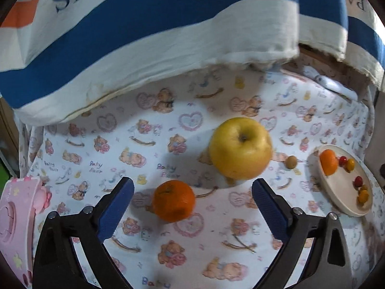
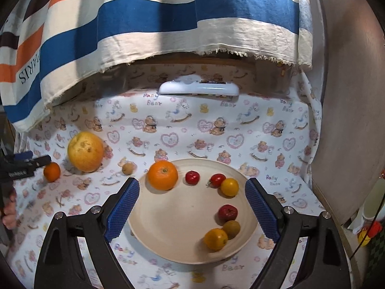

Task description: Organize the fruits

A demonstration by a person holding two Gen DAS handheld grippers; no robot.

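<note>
My left gripper [image 1: 192, 187] is open and empty, its blue pads either side of a small orange tangerine [image 1: 173, 200] on the bear-print cloth. A large yellow apple [image 1: 240, 148] sits just beyond it, and a small brown fruit [image 1: 291, 161] lies to its right. My right gripper [image 2: 192, 190] is open and empty, over a cream plate [image 2: 173, 226]. The plate holds an orange [image 2: 162, 175], red tomatoes [image 2: 192, 177], yellow tomatoes [image 2: 229, 187] and a brown fruit [image 2: 231, 227]. The right wrist view also shows the apple [image 2: 85, 151], the tangerine [image 2: 52, 172] and the left gripper [image 2: 31, 161] at the far left.
A striped blue, white and orange cloth [image 2: 144, 24] hangs over the back of the table. A white remote-like device [image 2: 199, 88] lies at the back. A pink toy [image 1: 14, 219] stands at the left edge. A wall [image 2: 349, 96] bounds the right side.
</note>
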